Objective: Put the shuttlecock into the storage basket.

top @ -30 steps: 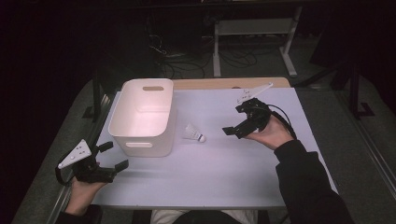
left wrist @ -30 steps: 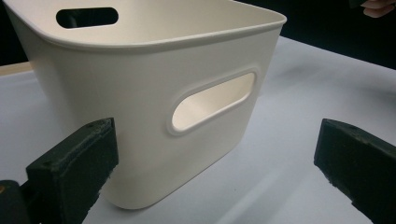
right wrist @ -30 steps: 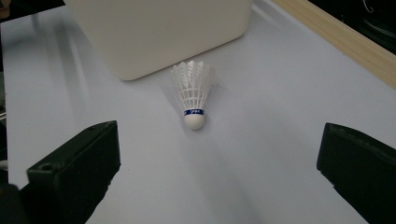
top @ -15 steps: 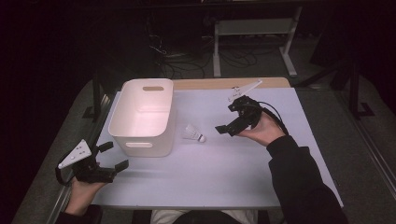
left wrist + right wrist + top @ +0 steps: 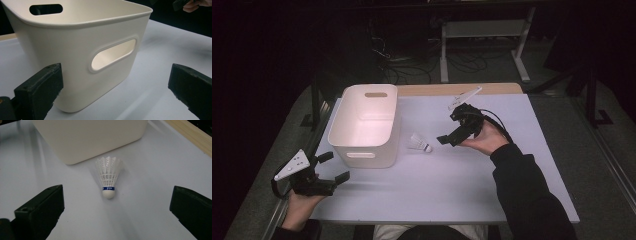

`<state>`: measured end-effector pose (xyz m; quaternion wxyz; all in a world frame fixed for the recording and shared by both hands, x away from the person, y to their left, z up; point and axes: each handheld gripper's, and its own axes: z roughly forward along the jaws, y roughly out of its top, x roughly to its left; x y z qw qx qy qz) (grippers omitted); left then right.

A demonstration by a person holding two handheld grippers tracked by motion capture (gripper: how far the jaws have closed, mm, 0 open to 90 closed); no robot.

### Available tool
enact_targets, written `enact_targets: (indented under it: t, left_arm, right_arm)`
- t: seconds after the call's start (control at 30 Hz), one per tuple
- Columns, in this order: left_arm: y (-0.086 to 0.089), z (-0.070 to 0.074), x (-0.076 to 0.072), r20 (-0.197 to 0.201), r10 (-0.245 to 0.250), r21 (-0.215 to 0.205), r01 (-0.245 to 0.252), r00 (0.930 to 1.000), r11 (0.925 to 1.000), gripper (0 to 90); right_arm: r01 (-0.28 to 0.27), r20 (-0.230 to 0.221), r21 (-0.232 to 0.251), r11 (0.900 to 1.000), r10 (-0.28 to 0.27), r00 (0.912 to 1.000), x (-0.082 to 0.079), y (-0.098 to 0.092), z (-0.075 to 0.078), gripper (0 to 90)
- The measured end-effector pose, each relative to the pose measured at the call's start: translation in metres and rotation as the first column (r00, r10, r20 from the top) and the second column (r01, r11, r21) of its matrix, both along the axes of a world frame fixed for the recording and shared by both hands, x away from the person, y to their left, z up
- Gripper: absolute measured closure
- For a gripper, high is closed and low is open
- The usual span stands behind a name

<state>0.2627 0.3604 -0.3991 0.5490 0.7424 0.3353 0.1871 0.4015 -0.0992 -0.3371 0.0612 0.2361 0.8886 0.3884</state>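
Observation:
A white feather shuttlecock [image 5: 418,143] [image 5: 108,178] with a blue band lies on its side on the white table top [image 5: 452,185], just right of a white plastic bin [image 5: 367,125] [image 5: 87,137]. Its cork tip points toward my right gripper [image 5: 449,129] [image 5: 112,205], which hovers open a short way to its right, nothing between the jaws. My left gripper [image 5: 333,166] [image 5: 112,85] rests open near the table's front left corner. It faces the bin's [image 5: 82,45] near wall and handle slot without touching it.
The bin looks empty inside. A wooden strip [image 5: 457,89] runs along the table's far edge. Beyond it, on the dark floor, are a metal stand [image 5: 482,40] and cables. Bare table top spreads in front of the bin and shuttlecock.
My right gripper has moved left, closer to the shuttlecock, with its jaws still open. The left gripper, the bin and the shuttlecock have stayed put.

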Motion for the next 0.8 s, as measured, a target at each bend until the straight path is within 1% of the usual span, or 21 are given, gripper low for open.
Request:
enact_targets:
  t: [0.6, 0.8]
  left_arm:
    - [0.000, 0.000, 0.000, 0.000, -0.004, 0.000, 0.004, 1.0000, 1.0000, 0.0]
    - [0.000, 0.000, 0.000, 0.001, -0.003, -0.001, 0.003, 1.0000, 1.0000, 0.0]
  right_arm:
    - [-0.026, -0.005, -0.024, 0.999, 0.025, 0.9997, 0.008, 0.020, -0.002, 0.0]
    - [-0.029, -0.011, -0.026, 0.999, 0.028, 0.9995, 0.012, 0.024, -0.007, 0.0]
